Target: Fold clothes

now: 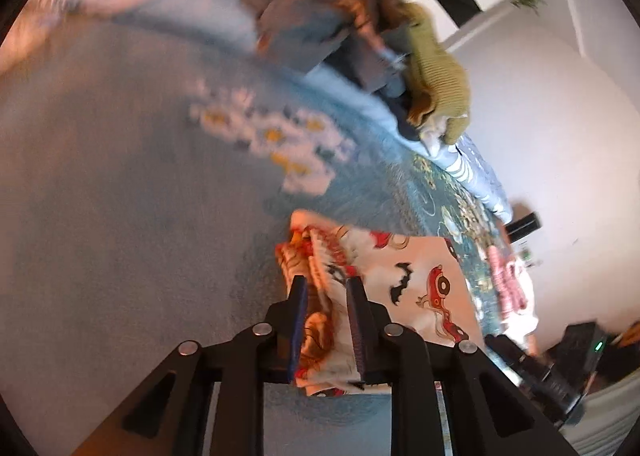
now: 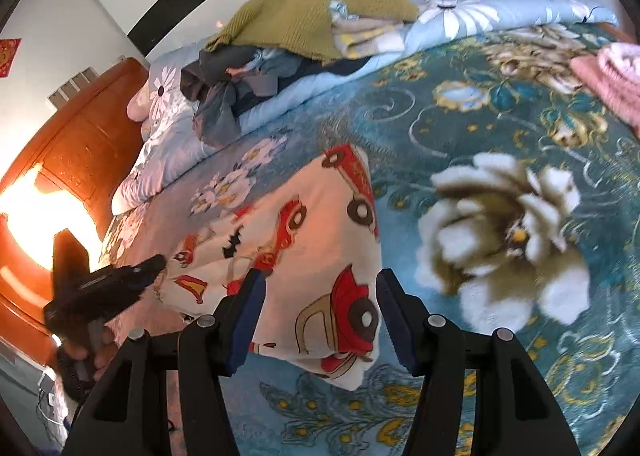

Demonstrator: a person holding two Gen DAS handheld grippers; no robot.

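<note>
A white garment printed with red cars and black bats (image 2: 304, 240) lies folded on the teal floral bedspread (image 2: 500, 128). My left gripper (image 1: 327, 284) is shut on a bunched edge of this garment (image 1: 400, 268), cloth filling the gap between its fingers. My right gripper (image 2: 318, 280) is open, its fingers standing either side of the garment's near corner, just above it. The left gripper also shows in the right wrist view (image 2: 108, 288), at the garment's left edge.
A pile of clothes topped by an olive knit sweater (image 2: 312, 12) sits on a folded light blue quilt (image 2: 460, 12) at the far side. A pink knit item (image 2: 608, 76) lies at the right. An orange wooden headboard (image 2: 76, 152) stands left.
</note>
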